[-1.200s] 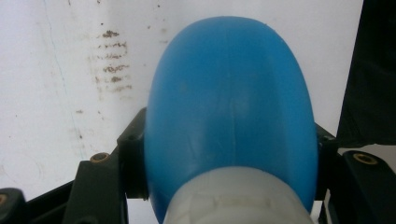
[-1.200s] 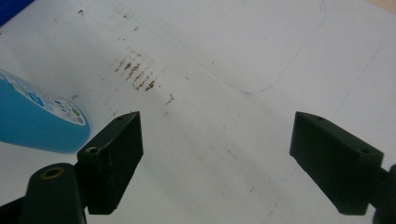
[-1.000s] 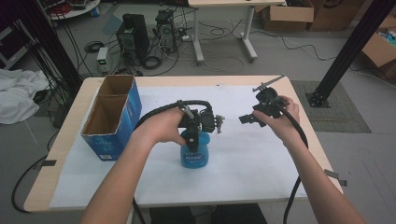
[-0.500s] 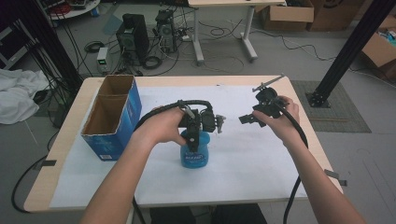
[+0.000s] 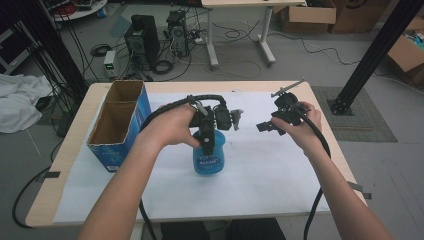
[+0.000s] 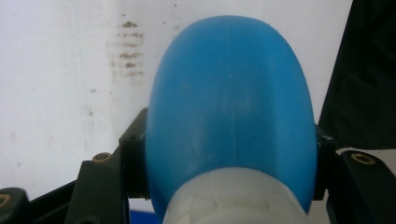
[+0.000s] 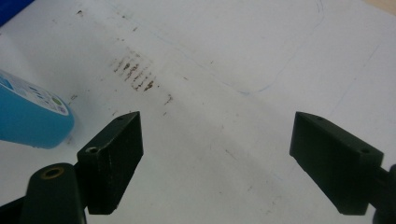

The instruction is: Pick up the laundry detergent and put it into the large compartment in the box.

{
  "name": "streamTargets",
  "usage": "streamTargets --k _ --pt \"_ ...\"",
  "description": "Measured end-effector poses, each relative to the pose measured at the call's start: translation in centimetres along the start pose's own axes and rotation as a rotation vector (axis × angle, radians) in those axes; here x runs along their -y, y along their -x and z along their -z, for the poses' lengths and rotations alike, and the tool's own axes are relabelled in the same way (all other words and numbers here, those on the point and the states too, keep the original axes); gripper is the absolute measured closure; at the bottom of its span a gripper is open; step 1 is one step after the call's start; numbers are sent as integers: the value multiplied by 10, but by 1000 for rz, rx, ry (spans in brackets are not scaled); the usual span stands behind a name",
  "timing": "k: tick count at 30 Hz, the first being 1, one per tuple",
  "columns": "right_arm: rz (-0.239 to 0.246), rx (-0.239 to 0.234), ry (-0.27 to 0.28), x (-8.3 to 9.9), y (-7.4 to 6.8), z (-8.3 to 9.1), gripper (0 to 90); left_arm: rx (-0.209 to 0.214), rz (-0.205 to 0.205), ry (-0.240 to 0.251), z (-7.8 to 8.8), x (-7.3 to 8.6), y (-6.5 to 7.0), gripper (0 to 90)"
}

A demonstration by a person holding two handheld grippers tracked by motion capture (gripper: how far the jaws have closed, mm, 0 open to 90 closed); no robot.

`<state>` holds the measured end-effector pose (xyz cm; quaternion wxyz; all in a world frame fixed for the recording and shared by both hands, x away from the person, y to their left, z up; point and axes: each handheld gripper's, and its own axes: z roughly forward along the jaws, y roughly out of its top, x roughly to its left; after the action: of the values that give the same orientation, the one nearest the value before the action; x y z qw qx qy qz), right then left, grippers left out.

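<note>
Two handheld grippers are seen above the white paper sheet covering the wooden table. By the left gripper, a blue plastic bottle with a white neck is clamped near its top, jaws pressed against both sides, at the sheet's middle. The right gripper is held well apart to the right, its jaws spread wide with nothing between them. An open blue cardboard box is placed at the left.

My matt black plastic jaws are squeezing a smooth, slightly glossy blue plastic bottle over stained white paper.
</note>
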<state>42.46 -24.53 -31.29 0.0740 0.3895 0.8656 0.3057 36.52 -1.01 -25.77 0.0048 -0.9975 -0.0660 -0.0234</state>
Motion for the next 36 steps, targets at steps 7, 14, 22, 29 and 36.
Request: streamTargets --k 7,14,22,29,36 --pt "-4 -1 6 0 1 0 172 -14 104 -3 41 7 -10 382" --pt "1 -4 7 -3 0 1 172 -18 300 44 88 32 -31 382" --pt "1 -4 4 -6 -1 1 174 -60 615 41 124 70 -57 383" --pt "-2 -7 4 -7 0 2 175 -123 982 66 147 122 -77 383" --pt "-5 -6 0 -7 1 2 176 -129 1271 55 152 177 -90 383"
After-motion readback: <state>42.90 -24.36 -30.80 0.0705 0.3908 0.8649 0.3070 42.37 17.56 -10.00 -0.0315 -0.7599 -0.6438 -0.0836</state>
